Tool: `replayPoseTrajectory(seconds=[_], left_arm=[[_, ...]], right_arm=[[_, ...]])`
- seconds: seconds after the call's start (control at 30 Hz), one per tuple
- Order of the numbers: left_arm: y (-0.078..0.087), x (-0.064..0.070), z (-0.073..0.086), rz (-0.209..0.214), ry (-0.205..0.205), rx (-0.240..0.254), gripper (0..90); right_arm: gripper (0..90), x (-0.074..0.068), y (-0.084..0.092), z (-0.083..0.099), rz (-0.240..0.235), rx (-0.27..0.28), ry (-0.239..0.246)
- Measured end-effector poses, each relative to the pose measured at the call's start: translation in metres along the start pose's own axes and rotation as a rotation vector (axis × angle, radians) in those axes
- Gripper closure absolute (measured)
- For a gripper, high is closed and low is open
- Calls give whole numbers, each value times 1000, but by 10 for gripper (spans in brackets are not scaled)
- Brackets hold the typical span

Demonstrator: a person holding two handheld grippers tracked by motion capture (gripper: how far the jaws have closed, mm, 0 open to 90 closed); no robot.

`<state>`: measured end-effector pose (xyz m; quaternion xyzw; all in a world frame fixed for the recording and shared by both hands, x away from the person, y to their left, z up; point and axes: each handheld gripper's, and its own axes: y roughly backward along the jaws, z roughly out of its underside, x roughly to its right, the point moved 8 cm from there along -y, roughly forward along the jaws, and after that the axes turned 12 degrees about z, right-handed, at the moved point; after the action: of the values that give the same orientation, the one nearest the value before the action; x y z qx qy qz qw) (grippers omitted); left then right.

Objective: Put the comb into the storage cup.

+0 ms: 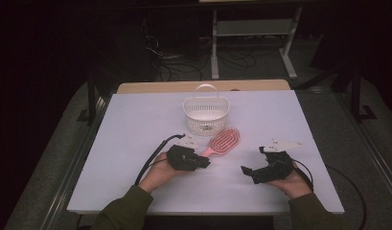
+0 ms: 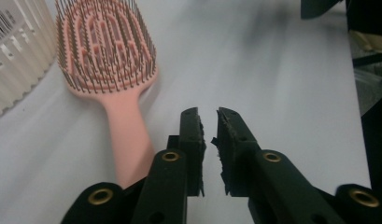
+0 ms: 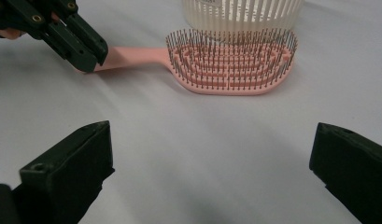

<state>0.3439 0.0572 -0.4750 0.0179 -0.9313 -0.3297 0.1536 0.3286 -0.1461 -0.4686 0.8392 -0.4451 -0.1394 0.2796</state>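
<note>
High view: pink hairbrush flat on white table, bristles up, head touching or just short of white slatted basket, handle angled toward left gripper. Left gripper low over table at handle's end, tips right at handle; contact impossible to judge from here. Right gripper well apart from brush, off to the right, resting in hand near table's front edge, pointed toward the middle.

Left gripper view: jaws nearly together, narrow slit between pads, nothing in the slit. Handle of hairbrush lying just left of left jaw, beside it, not between jaws. Brush head up top left, basket wall at far left edge, close to head.

Right gripper view: own jaws spread wide at both bottom corners, bare table between, nothing held. Hairbrush ahead, lying crosswise, head right against basket base. Left gripper at upper left, tips closed up, sitting over handle's end; whether resting on handle, unclear.
</note>
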Motion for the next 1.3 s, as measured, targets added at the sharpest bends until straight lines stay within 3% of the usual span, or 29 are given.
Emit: replayPoseTrajectory(seconds=[0.13, 0.83, 1.3], left_arm=[[-2, -2, 4, 0, 8, -26, 899], [-8, -9, 16, -32, 45, -104, 900], [-2, -12, 20, -39, 57, -110, 900]], right_arm=[[0, 0, 0, 0, 1, 0, -1], [0, 0, 0, 1, 1, -3, 0], [0, 0, 0, 1, 2, -4, -1]])
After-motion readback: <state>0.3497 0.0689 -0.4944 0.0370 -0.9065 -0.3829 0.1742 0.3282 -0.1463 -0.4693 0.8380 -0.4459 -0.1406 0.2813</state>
